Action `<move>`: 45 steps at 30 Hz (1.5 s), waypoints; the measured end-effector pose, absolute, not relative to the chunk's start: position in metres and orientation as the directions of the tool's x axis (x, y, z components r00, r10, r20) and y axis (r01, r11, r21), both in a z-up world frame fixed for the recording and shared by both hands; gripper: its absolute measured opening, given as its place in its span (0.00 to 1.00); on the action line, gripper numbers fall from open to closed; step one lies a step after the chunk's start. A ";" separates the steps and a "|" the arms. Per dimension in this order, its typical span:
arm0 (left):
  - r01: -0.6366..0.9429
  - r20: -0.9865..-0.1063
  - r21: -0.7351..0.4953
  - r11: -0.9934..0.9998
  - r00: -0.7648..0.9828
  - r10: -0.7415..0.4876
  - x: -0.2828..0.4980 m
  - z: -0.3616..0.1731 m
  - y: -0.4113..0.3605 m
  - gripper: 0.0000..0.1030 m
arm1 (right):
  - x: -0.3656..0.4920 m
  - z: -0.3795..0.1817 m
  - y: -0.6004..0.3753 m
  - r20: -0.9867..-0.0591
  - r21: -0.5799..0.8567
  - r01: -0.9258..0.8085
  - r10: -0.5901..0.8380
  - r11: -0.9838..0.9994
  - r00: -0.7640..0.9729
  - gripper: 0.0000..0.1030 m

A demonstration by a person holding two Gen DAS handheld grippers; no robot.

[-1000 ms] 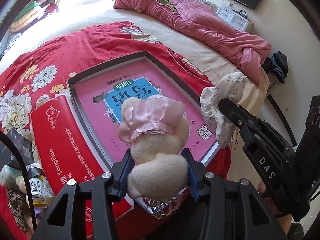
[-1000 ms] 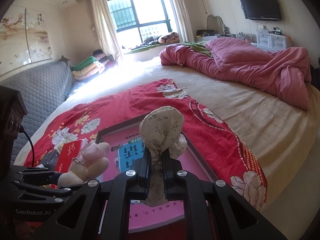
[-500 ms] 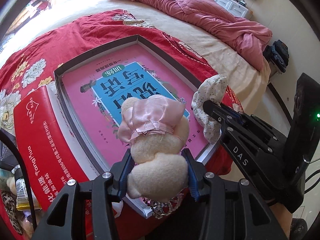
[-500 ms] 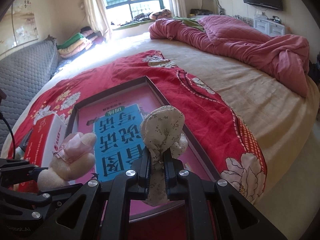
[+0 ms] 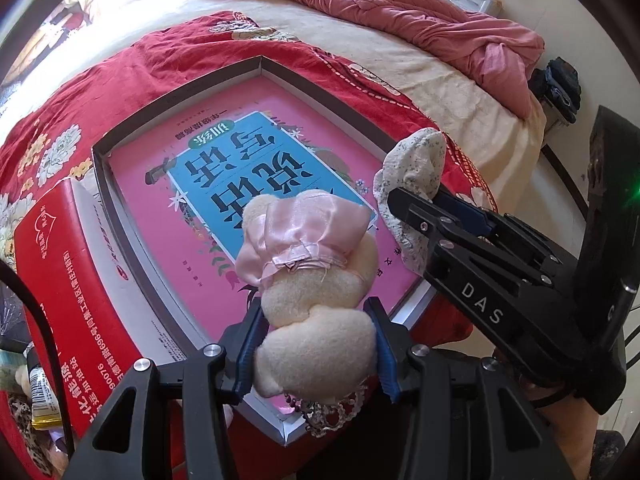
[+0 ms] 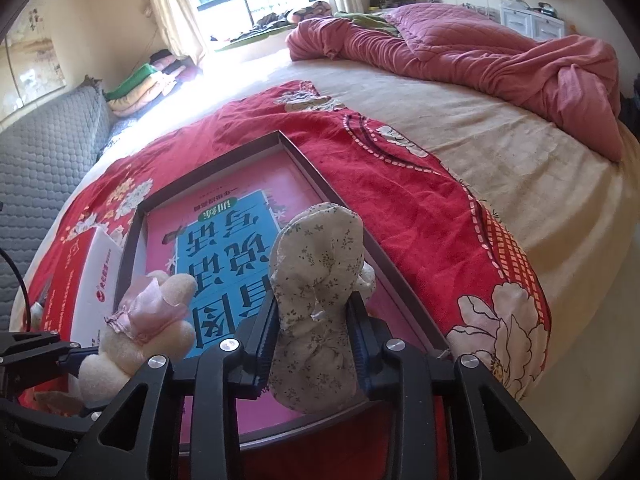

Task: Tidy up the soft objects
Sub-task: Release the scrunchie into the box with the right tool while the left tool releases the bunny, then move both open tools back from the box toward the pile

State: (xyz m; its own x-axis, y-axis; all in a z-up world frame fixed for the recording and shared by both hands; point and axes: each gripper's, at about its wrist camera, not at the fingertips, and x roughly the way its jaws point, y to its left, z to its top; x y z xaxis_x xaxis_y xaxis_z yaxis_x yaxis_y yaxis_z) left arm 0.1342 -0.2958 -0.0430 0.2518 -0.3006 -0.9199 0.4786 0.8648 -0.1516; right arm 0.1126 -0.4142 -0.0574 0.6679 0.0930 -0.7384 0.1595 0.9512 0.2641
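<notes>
A cream plush toy in a pink satin dress [image 5: 312, 276] is clamped by its lower body in my left gripper [image 5: 314, 320], above the near corner of a shallow grey-rimmed box [image 5: 168, 100]. A pink and blue book [image 5: 240, 160] lies in the box. The plush also shows at the lower left of the right wrist view [image 6: 140, 328]. My right gripper [image 6: 314, 320] holds a floral fabric toy [image 6: 316, 264] upright over the box's right side. Its jaws are opening, and the toy fills the gap with the pads against its sides. From the left wrist view, the right gripper [image 5: 420, 196] and the floral toy [image 5: 420, 160] sit at the box's right rim.
The box rests on a red floral blanket [image 6: 400, 200] over a beige bed. A red carton [image 5: 68, 280] lies against the box's left side, with a bottle [image 5: 40, 392] and clutter beyond. A crumpled pink quilt [image 6: 500, 56] lies at the far right, and a grey sofa [image 6: 44, 152] stands at the left.
Both grippers came down closer to the box. The right jaws spread from a tight pinch and the floral toy puffed out between them. The left grip on the plush is unchanged.
</notes>
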 end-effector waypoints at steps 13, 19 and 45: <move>0.500 -0.939 -0.092 0.861 0.244 -0.242 0.131 -0.056 -0.312 0.51 | 0.106 -0.050 -0.422 -0.683 0.350 0.148 0.144 0.925 0.716 0.54; 0.506 -0.937 -0.104 0.857 0.240 -0.255 0.131 -0.054 -0.311 0.53 | 0.102 -0.042 -0.423 -0.639 0.384 0.122 0.168 0.915 0.750 0.63; 0.417 -0.840 -0.243 0.876 0.361 -0.405 0.125 -0.001 -0.256 0.66 | 0.084 -0.019 -0.431 -0.575 0.305 0.207 0.007 0.929 0.818 0.76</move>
